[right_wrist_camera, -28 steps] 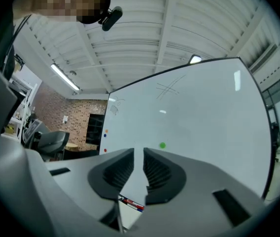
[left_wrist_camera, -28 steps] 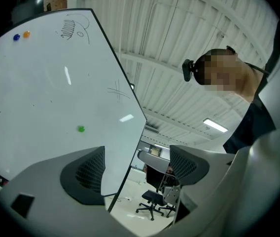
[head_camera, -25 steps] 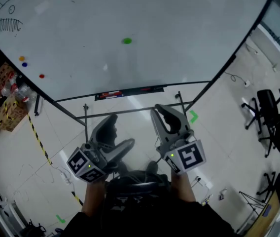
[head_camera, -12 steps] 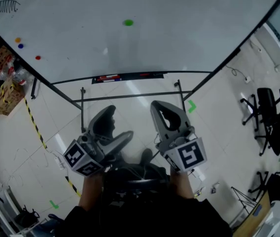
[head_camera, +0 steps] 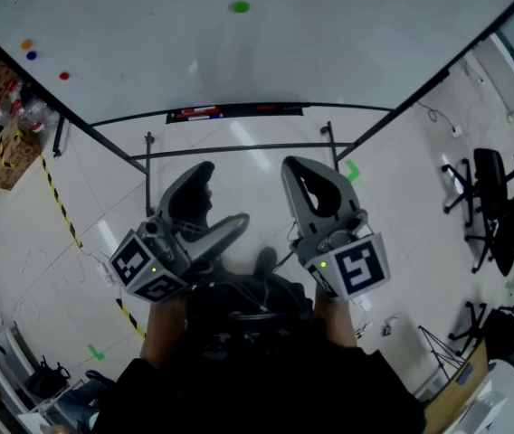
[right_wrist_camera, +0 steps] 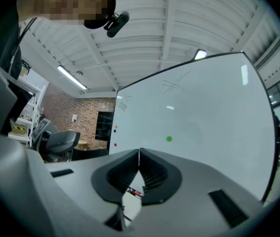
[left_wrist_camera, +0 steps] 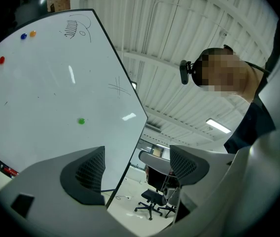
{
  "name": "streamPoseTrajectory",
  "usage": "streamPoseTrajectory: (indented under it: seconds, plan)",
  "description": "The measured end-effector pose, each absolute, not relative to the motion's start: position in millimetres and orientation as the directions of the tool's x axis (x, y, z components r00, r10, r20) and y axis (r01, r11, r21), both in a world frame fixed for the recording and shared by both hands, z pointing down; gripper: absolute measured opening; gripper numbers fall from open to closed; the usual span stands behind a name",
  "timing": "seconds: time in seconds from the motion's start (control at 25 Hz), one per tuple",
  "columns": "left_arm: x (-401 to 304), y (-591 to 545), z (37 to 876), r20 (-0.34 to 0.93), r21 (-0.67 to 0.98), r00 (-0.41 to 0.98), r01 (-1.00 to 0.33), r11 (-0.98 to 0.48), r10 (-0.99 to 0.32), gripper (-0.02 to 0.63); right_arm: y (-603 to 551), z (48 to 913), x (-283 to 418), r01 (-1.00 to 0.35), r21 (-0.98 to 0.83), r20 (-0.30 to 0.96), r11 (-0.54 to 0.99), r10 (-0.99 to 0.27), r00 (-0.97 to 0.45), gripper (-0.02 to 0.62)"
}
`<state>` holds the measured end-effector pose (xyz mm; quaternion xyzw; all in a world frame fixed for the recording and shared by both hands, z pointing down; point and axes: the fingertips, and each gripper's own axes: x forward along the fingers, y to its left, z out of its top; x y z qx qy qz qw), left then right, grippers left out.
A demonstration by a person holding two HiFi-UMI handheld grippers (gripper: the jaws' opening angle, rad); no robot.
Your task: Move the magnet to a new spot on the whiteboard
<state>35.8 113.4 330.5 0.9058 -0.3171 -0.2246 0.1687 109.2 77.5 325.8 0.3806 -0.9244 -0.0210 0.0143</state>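
Observation:
A small green magnet [head_camera: 239, 6] sticks to the white whiteboard [head_camera: 329, 52], near its middle; it also shows as the green magnet [left_wrist_camera: 81, 121] in the left gripper view and the green magnet [right_wrist_camera: 169, 138] in the right gripper view. Both grippers hang low by my body, far from the board. My left gripper [head_camera: 221, 202] is open with nothing between its jaws, as the left gripper [left_wrist_camera: 137, 167] shows. My right gripper [head_camera: 309, 177] is shut on nothing; in its own view the right gripper [right_wrist_camera: 139, 154] has its pads touching.
Red [head_camera: 63, 75], blue [head_camera: 31, 55] and orange [head_camera: 25, 43] magnets sit at the board's left. A marker tray [head_camera: 234, 111] runs under the board, above its black stand frame [head_camera: 239, 147]. Office chairs [head_camera: 492, 197] stand right, cardboard boxes [head_camera: 4, 143] left, striped floor tape [head_camera: 62, 215] between.
In the head view the whiteboard and green magnet have slid upward and the fish drawing has nearly left the frame. Both grippers stay low at about the same place.

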Motion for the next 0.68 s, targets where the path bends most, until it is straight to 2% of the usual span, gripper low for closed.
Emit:
streamPoseTrajectory:
  seconds: [0.68]
  plan:
    - [30.8,115.5,331.1,-0.294,0.45,0.7,-0.5,-0.74,-0.651,0.405,79.1,326.7,101.5,-0.698,0.047,0.009,0.714,-0.699,-0.715,0.023]
